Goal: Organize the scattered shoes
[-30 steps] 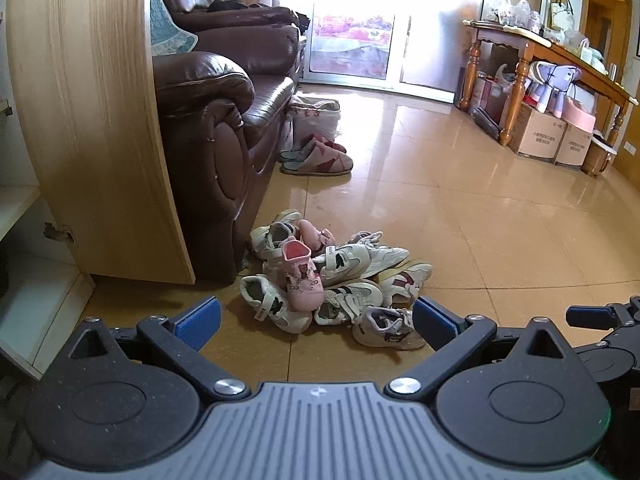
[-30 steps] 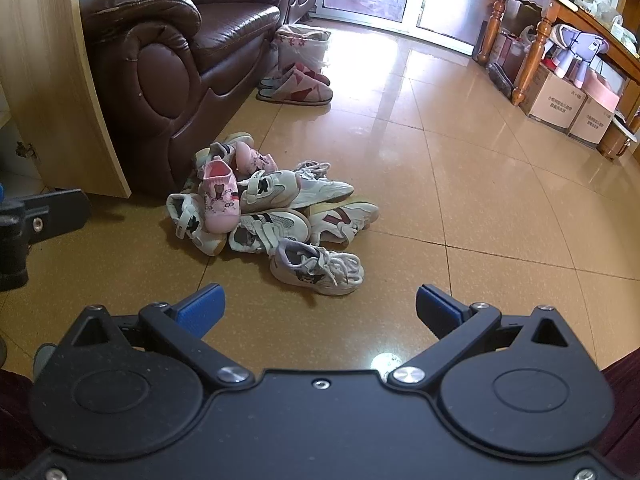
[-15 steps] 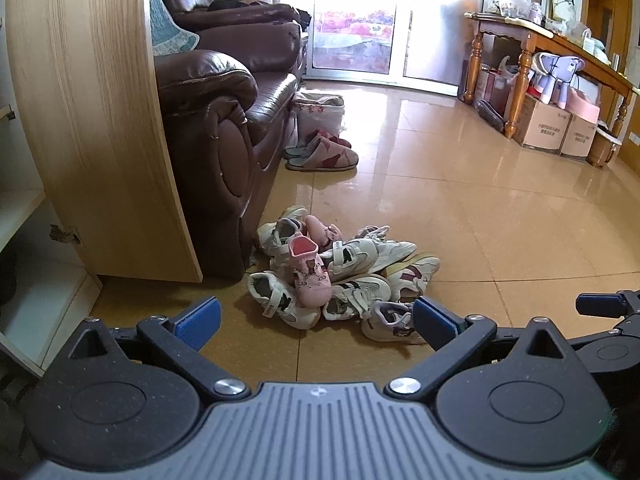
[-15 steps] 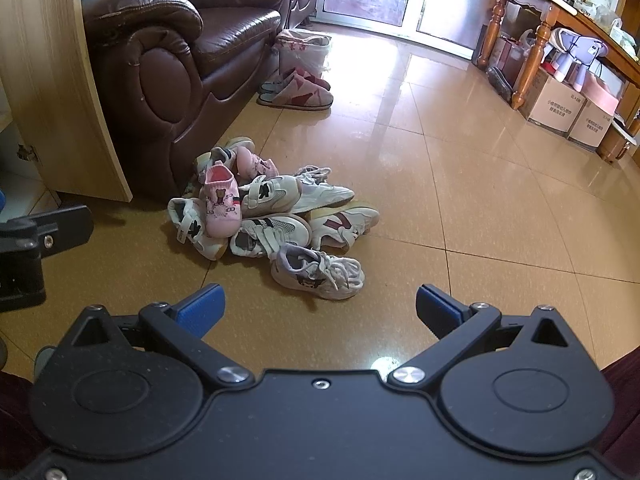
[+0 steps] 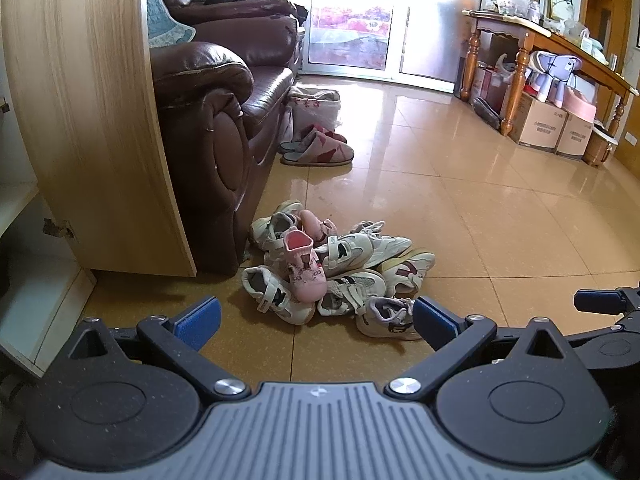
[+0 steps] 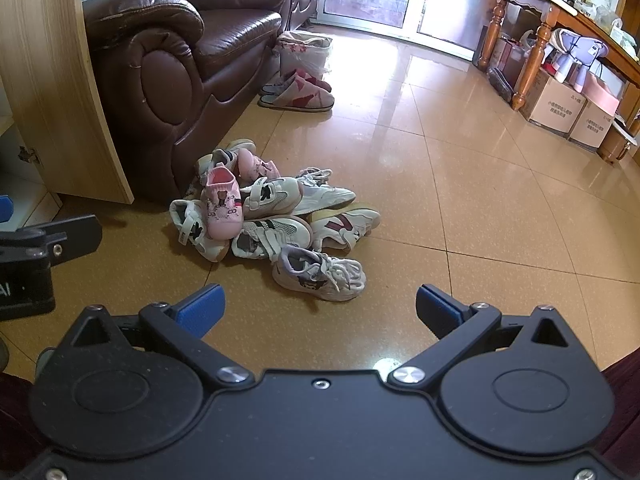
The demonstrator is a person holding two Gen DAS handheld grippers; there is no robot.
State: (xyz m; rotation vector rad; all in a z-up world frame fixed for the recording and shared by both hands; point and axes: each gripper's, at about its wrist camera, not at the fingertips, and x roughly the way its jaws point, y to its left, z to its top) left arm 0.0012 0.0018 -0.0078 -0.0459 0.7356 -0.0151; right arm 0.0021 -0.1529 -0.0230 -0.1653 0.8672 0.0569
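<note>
A heap of several small shoes (image 5: 336,268) lies on the tiled floor beside the brown sofa's arm. A pink knit shoe (image 5: 304,266) (image 6: 222,204) sits on top at the left. White strap sneakers (image 6: 272,196) and a laced white sneaker with purple trim (image 6: 318,274) (image 5: 386,318) lie at the heap's near side. My left gripper (image 5: 316,322) is open, held short of the heap with nothing between its fingers. My right gripper (image 6: 318,310) is open too, just short of the laced sneaker.
A brown leather sofa (image 5: 224,120) and a wooden cabinet door (image 5: 88,112) stand at the left. A pair of slippers (image 5: 320,150) and a bag (image 5: 316,106) lie further back. A wooden table (image 5: 536,56) with boxes (image 5: 552,126) under it lines the right wall.
Both grippers have drifted slightly backward and to the left, so the heap sits a little further off and more to the right in both views. Both stay open.
</note>
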